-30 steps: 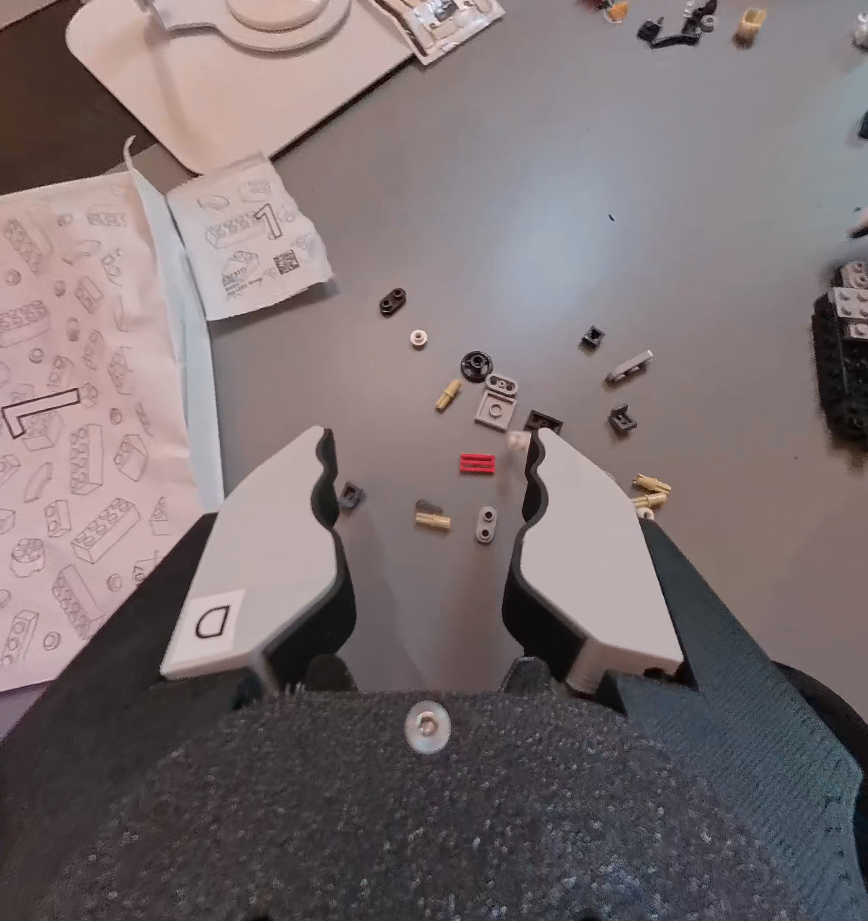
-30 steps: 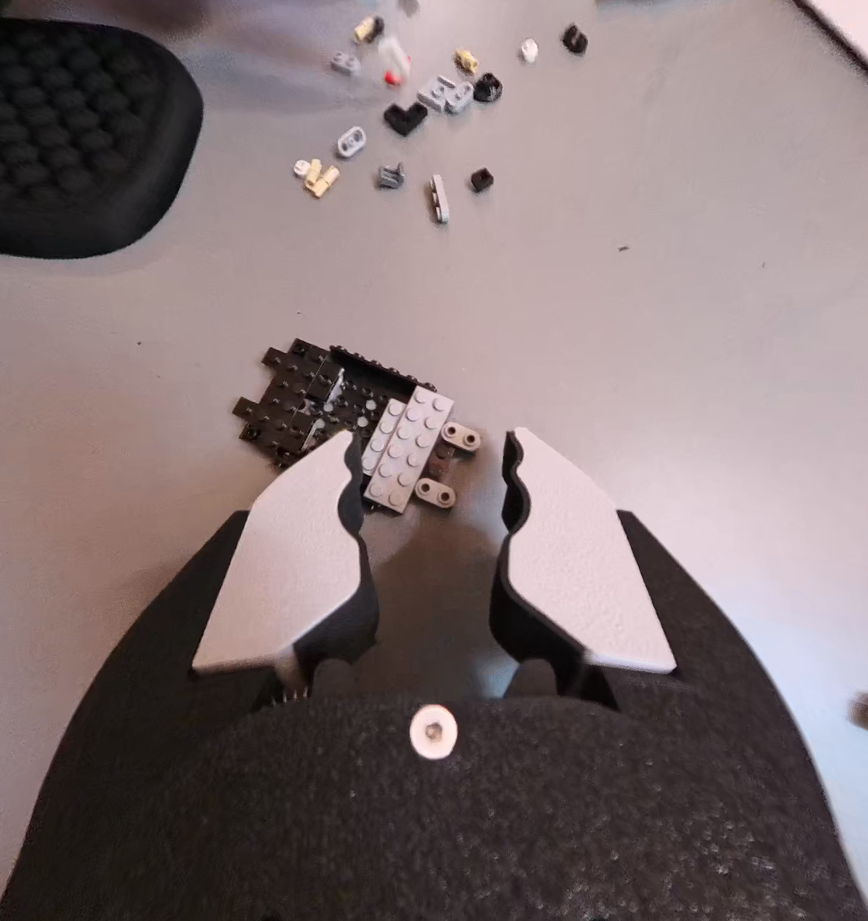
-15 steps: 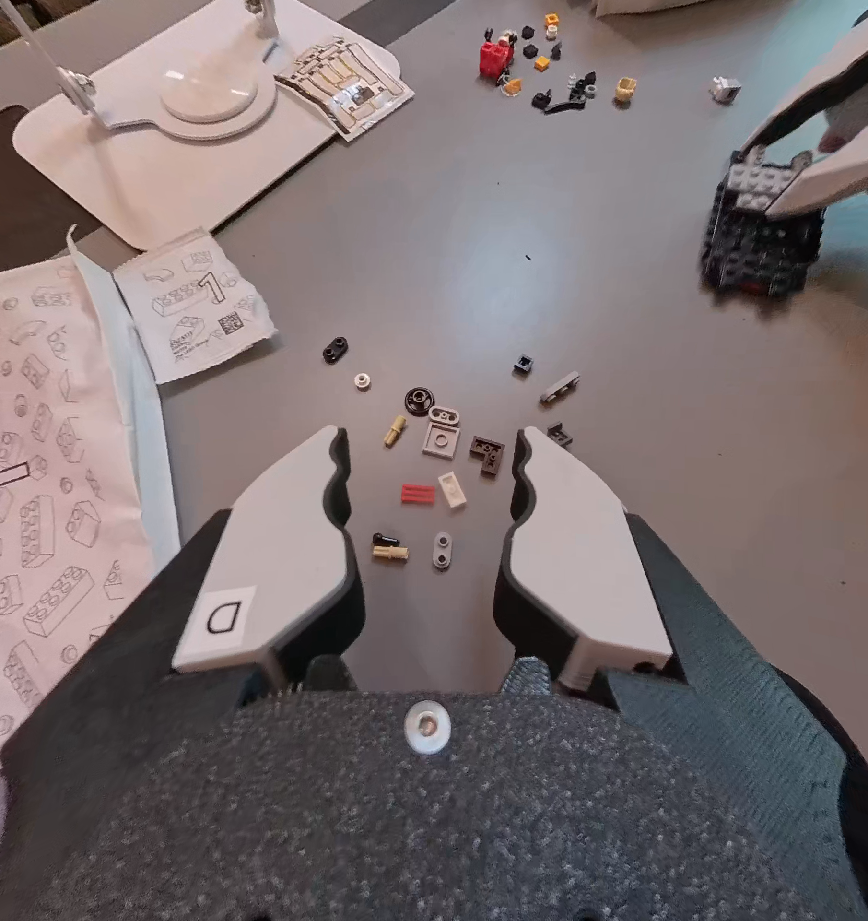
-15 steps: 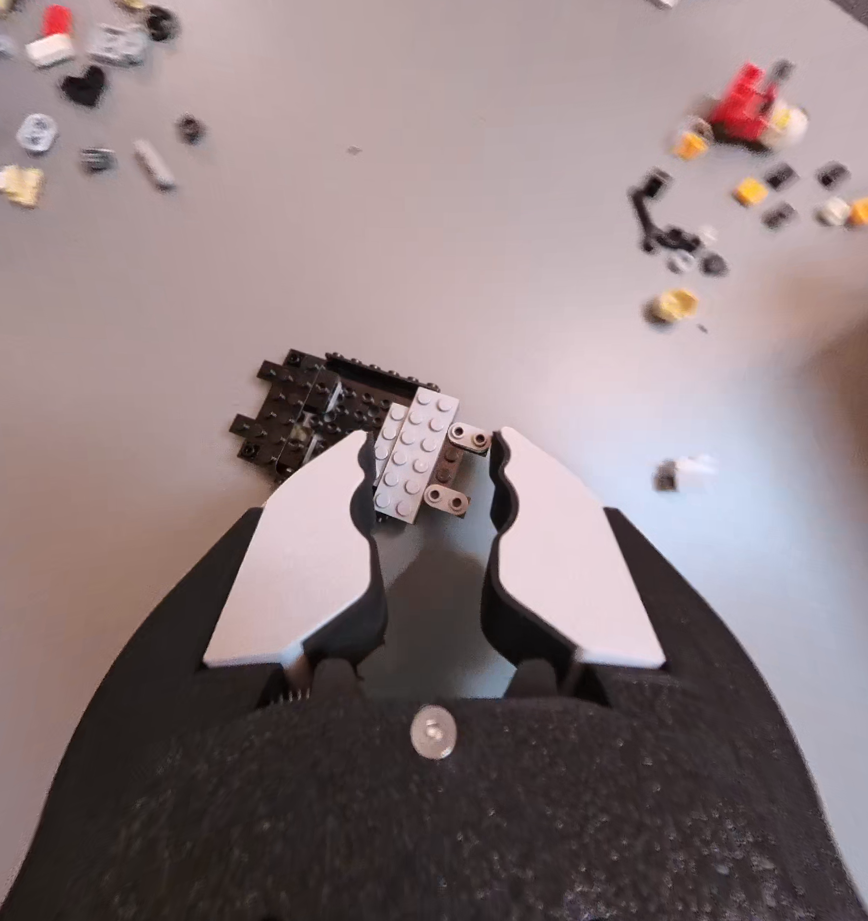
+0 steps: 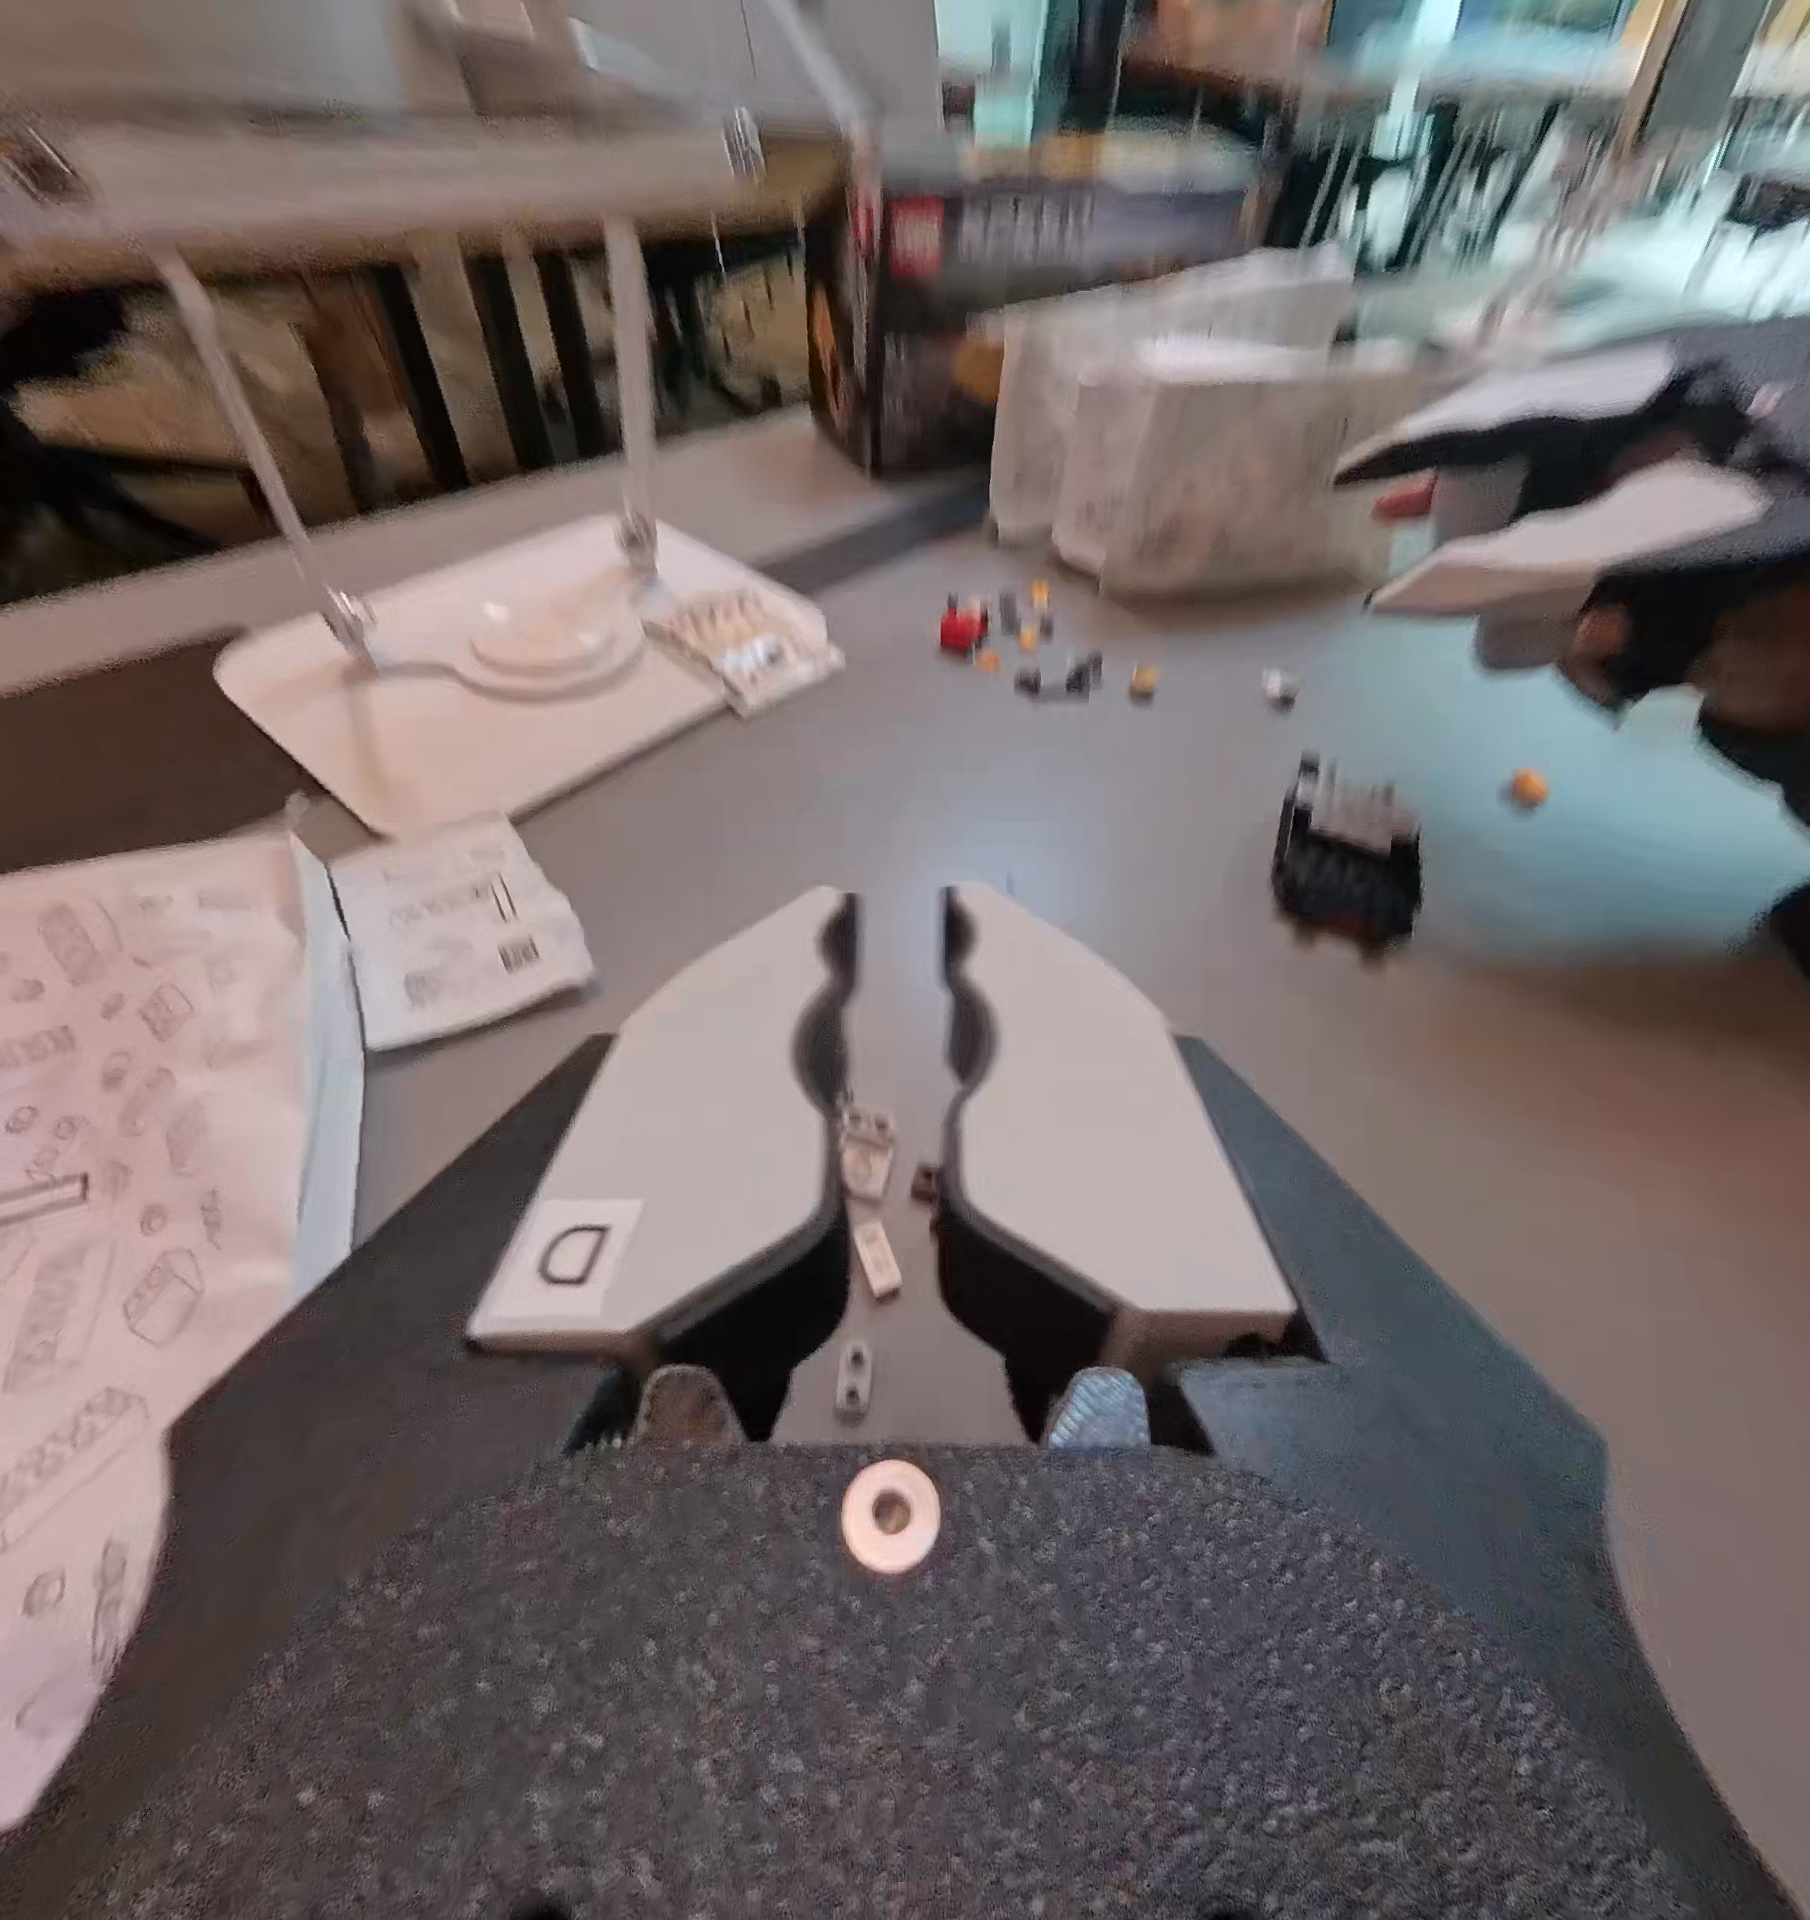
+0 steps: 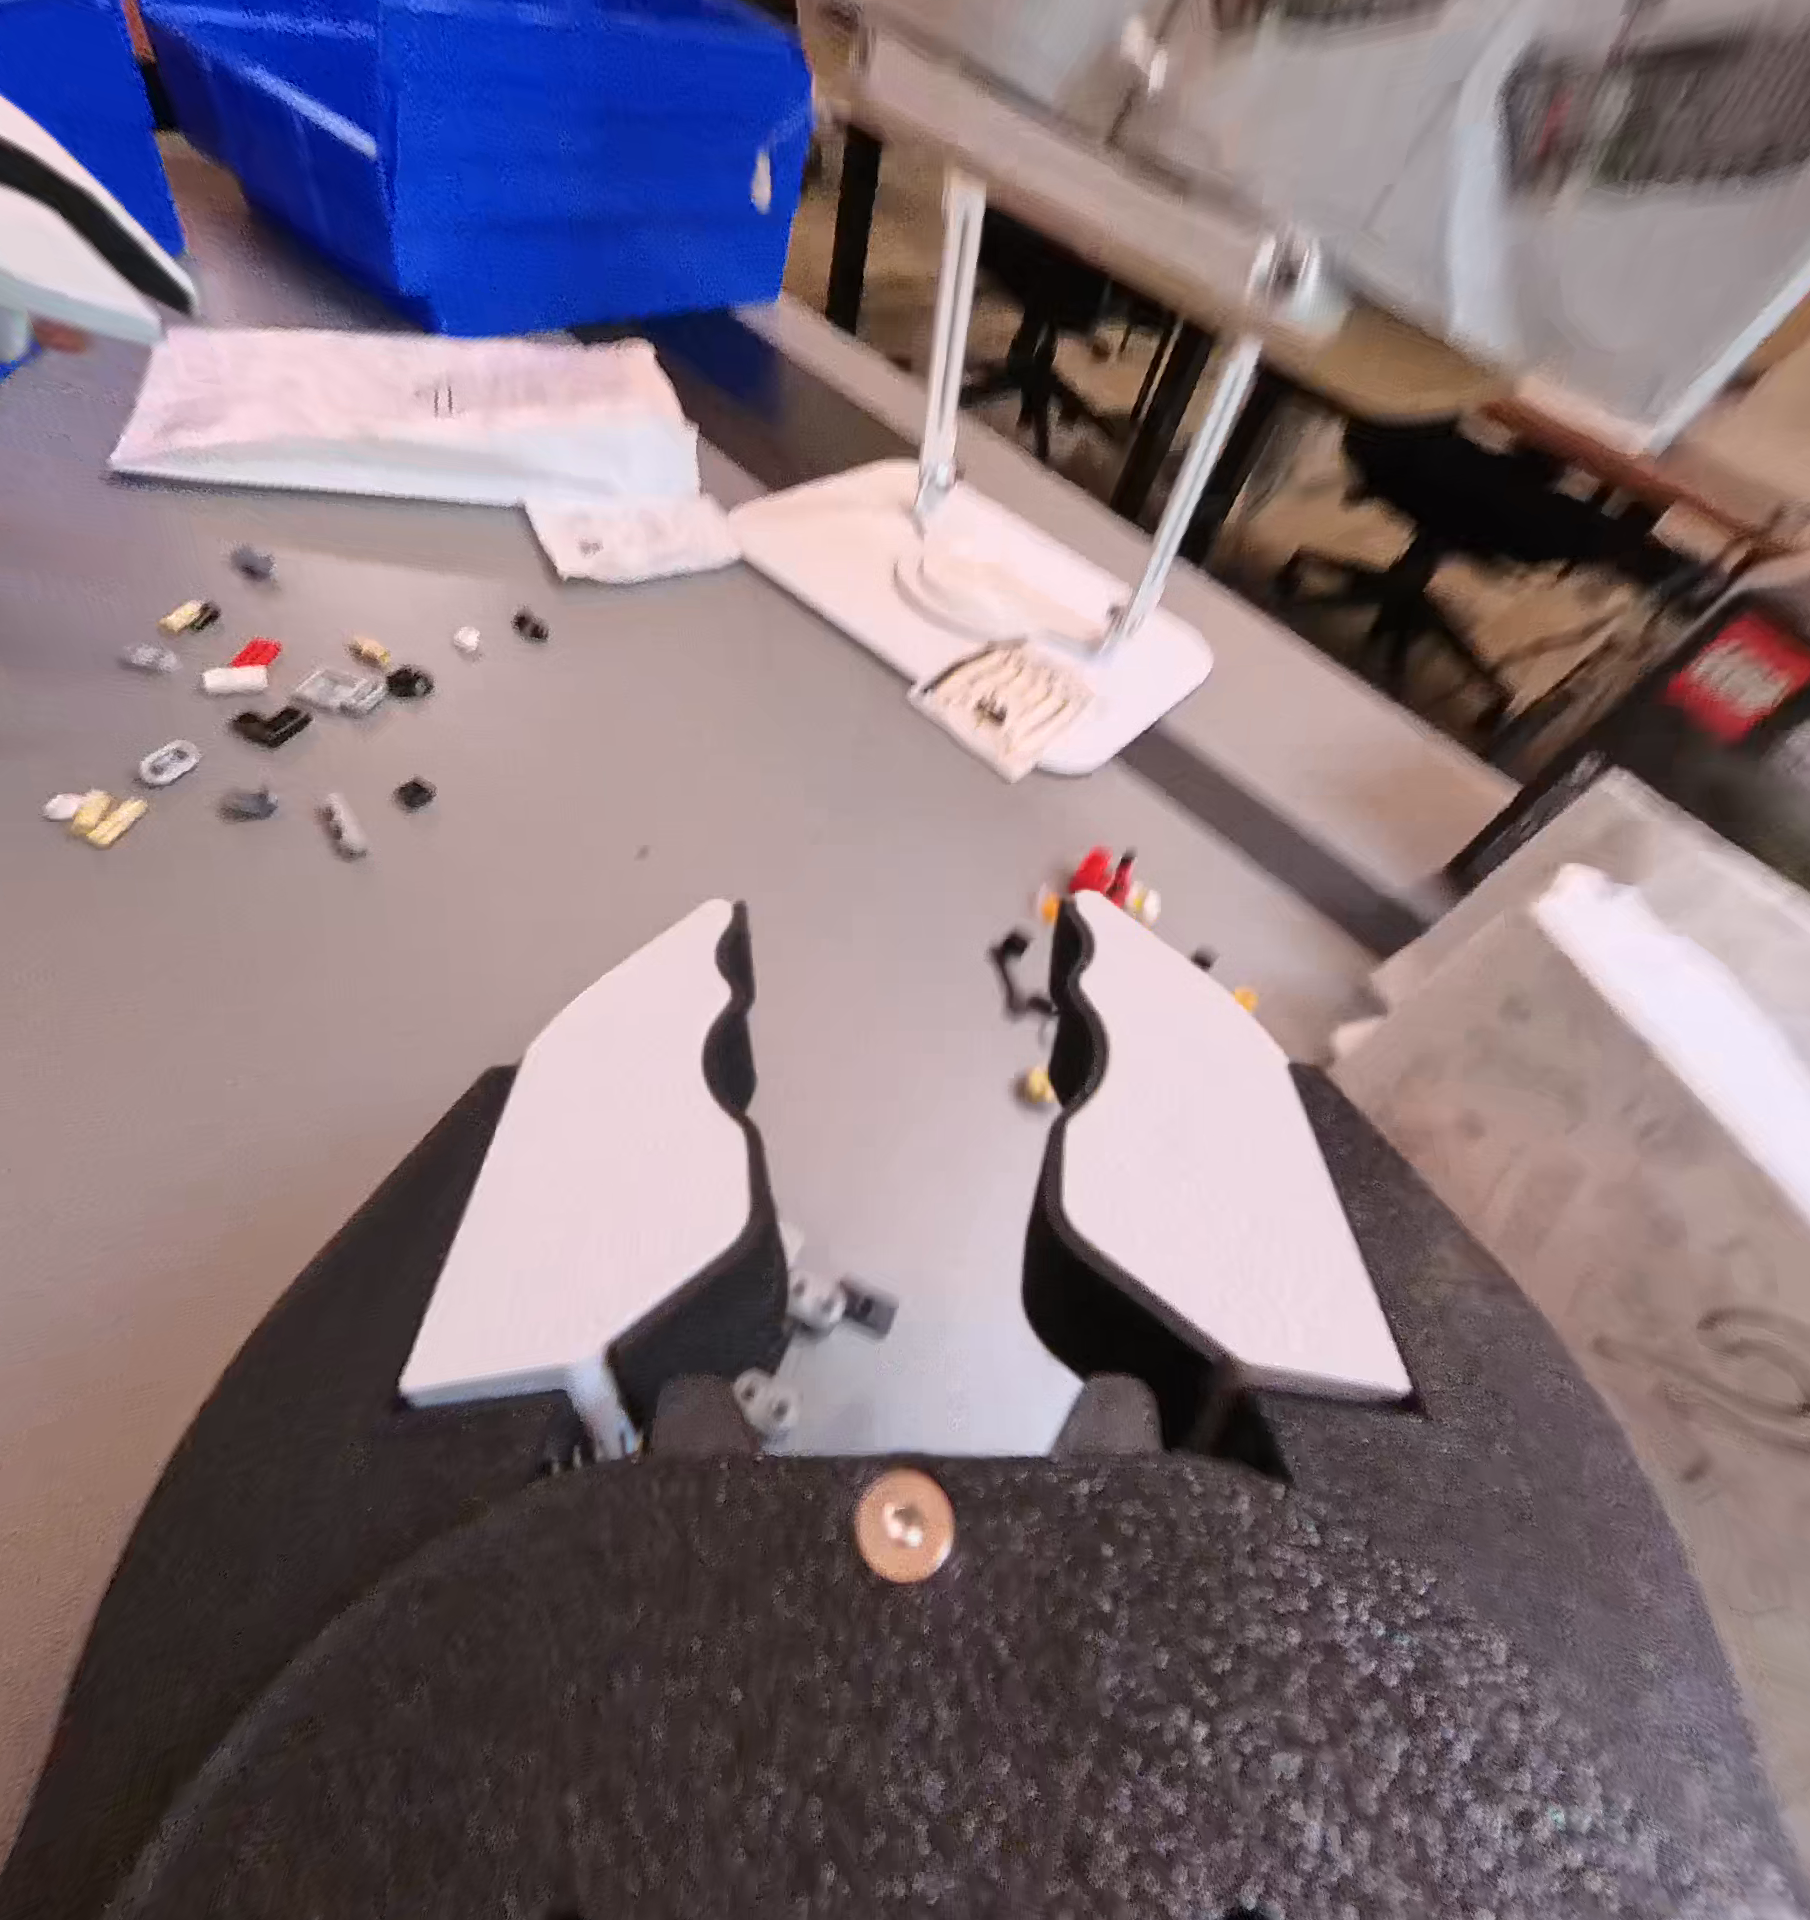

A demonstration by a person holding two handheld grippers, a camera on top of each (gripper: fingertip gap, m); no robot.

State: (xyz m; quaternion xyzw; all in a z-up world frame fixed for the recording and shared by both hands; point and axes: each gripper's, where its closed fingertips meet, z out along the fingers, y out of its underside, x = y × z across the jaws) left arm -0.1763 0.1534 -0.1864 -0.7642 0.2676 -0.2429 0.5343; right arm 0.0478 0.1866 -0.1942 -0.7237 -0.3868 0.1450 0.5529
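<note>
Left tongs [image 5: 896, 914] are hovering above the grey counter [image 5: 984, 810] with only a narrow slit between their tips, pinching nothing; small grey pieces [image 5: 865, 1153] are lying on the counter under them, seemingly kept loose for picking. Right tongs [image 6: 896, 925] are standing spread and bare, raised over the counter, with a black-and-grey brick build [image 5: 1342, 868] sitting free below and apart from both. Printed paper bags [image 5: 101, 1143] are lying at the left edge, out of the working area. A white stand base [image 6: 968, 603] is resting farther back.
</note>
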